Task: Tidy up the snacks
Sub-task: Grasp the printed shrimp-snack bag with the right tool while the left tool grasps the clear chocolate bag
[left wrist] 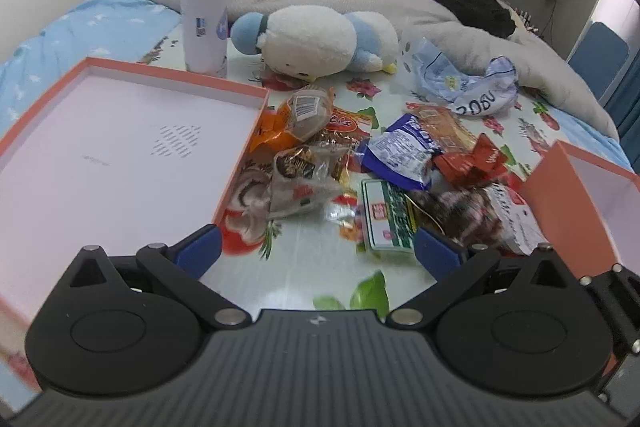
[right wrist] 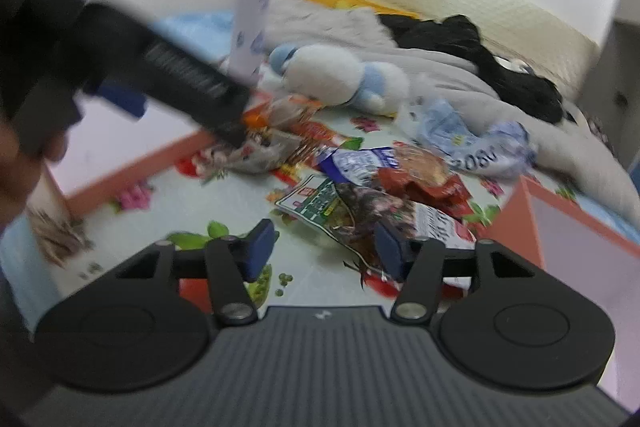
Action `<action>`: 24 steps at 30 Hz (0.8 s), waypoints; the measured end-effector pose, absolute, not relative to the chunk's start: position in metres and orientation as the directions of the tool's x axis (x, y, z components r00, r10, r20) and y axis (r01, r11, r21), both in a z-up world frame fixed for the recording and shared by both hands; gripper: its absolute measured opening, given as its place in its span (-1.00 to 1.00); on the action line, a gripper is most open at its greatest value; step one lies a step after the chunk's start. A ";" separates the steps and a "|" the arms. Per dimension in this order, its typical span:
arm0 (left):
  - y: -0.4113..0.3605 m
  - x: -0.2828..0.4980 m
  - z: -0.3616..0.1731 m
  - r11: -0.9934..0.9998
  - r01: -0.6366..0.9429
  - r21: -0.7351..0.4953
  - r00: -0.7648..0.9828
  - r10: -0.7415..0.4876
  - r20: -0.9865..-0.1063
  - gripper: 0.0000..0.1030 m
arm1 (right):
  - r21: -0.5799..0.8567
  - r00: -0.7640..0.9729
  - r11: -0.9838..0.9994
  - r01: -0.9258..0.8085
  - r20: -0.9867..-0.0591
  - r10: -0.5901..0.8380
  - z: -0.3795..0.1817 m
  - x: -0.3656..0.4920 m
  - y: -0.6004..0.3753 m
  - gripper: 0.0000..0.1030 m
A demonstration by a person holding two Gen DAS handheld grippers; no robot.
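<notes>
Left edge: shallow orange box point(left wrist: 132, 131), white inside, nothing in it; its right wall touches the nearest wrappers. A second orange box point(left wrist: 584, 211) sits at the far right, interior mostly out of view.

Between them: the snack pile point(left wrist: 360, 163) on the flowered tablecloth point(left wrist: 304, 279). Loosely overlapped packets, including an orange pack point(left wrist: 268, 135), a clear brown-printed pack point(left wrist: 298, 179), a blue-and-white packet point(left wrist: 400, 151), a green-and-white flat pack point(left wrist: 390, 223), red wrappers point(left wrist: 472, 159) and a dark speckled bag point(left wrist: 468, 215).

Left gripper point(left wrist: 316, 247): fingers spread wide, nothing between them, hovering low in front of the pile.

Right gripper point(right wrist: 324, 247): also spread and holding nothing; its right pad lies just beside or against the dark speckled bag point(right wrist: 360, 215). Contact not resolvable, as this view is motion-blurred.

Judged step: first pick from the pile.

Notes for doing it well:
- Take an outlying packet, not one pinned under others.
- Pinch a crimped seam; film wrappers will likely slip on flat faces.
- Lift straight up before moving sideways, so neighbours are not dragged.
- Keep the two grippers apart; they crowd the same patch.
</notes>
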State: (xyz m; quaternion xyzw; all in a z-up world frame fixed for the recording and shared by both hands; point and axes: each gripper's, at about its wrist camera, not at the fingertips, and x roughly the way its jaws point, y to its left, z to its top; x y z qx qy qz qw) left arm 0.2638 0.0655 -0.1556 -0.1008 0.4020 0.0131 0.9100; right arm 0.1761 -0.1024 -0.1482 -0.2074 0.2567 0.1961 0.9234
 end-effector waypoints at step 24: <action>0.077 0.364 -0.236 0.989 -0.049 -0.143 0.632 -0.080 -0.771 0.43 | -0.618 0.783 0.531 -0.581 -0.602 0.156 -0.228 0.237 -0.037 -0.56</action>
